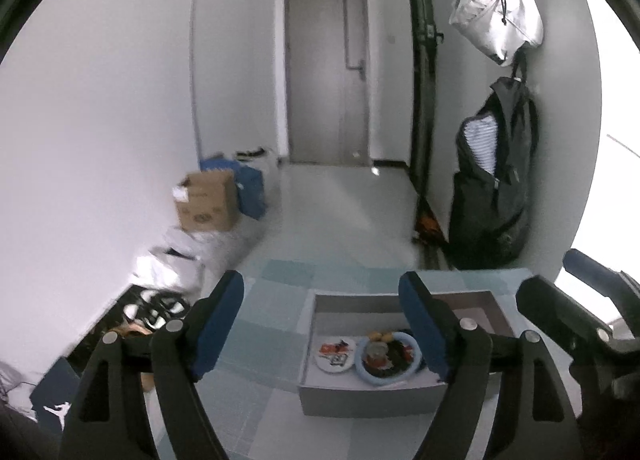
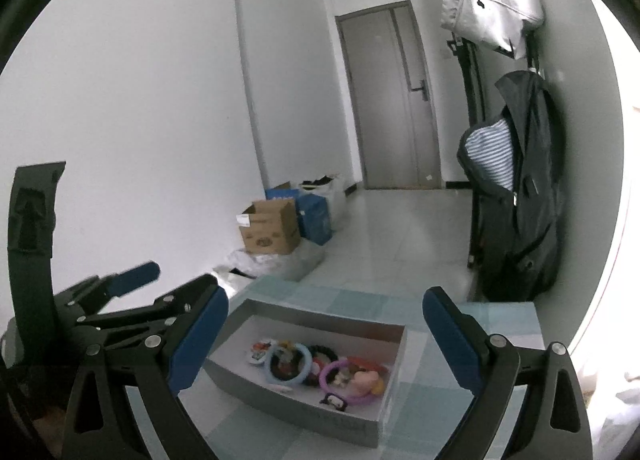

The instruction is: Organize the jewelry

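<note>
Here both the left gripper (image 1: 320, 320) and right gripper (image 2: 326, 334) hang wide open, holding nothing, above the shallow grey cardboard box (image 2: 304, 406) on the blue-checked worktop (image 2: 500, 316); the jewelry pile (image 2: 320, 370) lies tangled inside; best single out one ring, descending slowly.
</note>
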`<state>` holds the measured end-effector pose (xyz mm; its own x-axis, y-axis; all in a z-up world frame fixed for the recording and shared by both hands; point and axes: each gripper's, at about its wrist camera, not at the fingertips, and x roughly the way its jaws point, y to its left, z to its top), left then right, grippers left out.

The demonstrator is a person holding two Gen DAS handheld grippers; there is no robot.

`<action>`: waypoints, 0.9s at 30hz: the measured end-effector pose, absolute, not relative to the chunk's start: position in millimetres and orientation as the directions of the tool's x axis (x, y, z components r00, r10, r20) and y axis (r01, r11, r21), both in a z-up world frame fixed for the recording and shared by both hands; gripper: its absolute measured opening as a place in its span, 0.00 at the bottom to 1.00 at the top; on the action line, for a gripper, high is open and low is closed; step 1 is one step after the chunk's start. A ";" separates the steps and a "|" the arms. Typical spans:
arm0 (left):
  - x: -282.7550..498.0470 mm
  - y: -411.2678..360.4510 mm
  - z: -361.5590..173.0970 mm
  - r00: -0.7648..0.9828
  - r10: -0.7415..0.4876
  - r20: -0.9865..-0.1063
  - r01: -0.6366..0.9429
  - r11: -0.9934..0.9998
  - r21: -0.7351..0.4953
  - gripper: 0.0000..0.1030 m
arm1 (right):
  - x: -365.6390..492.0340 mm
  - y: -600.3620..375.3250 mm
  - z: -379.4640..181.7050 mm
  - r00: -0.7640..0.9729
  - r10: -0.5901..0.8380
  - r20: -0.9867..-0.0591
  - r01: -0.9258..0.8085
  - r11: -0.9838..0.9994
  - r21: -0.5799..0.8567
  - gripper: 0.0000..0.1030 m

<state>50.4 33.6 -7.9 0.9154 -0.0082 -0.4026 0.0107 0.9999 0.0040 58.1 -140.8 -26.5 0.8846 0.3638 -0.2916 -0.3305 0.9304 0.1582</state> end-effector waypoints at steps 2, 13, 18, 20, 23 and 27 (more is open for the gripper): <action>47.6 33.2 -8.8 0.926 0.006 -0.379 0.000 1.000 0.017 0.74 | 54.8 -139.6 -29.7 0.882 0.371 -0.290 -0.343 0.928 0.145 0.96; 52.1 34.7 -27.4 0.916 0.044 -0.400 -0.041 0.999 0.015 0.74 | 60.3 -134.9 -56.0 0.875 0.343 -0.343 -0.331 0.939 0.093 0.96; 58.7 33.2 -40.0 0.897 0.042 -0.439 -0.043 0.999 0.008 0.74 | 66.7 -138.1 -62.7 0.872 0.327 -0.365 -0.311 0.945 0.103 0.96; 60.0 31.3 -45.5 0.892 0.042 -0.451 -0.039 0.999 0.017 0.74 | 68.5 -141.2 -63.8 0.869 0.327 -0.371 -0.305 0.945 0.119 0.96; 61.8 29.5 -46.2 0.884 0.040 -0.466 -0.033 0.999 0.023 0.74 | 71.8 -143.0 -64.3 0.864 0.328 -0.381 -0.302 0.945 0.130 0.96; 61.4 29.6 -47.0 0.881 0.035 -0.471 -0.027 0.999 0.024 0.74 | 73.4 -143.2 -64.6 0.861 0.328 -0.389 -0.300 0.945 0.132 0.96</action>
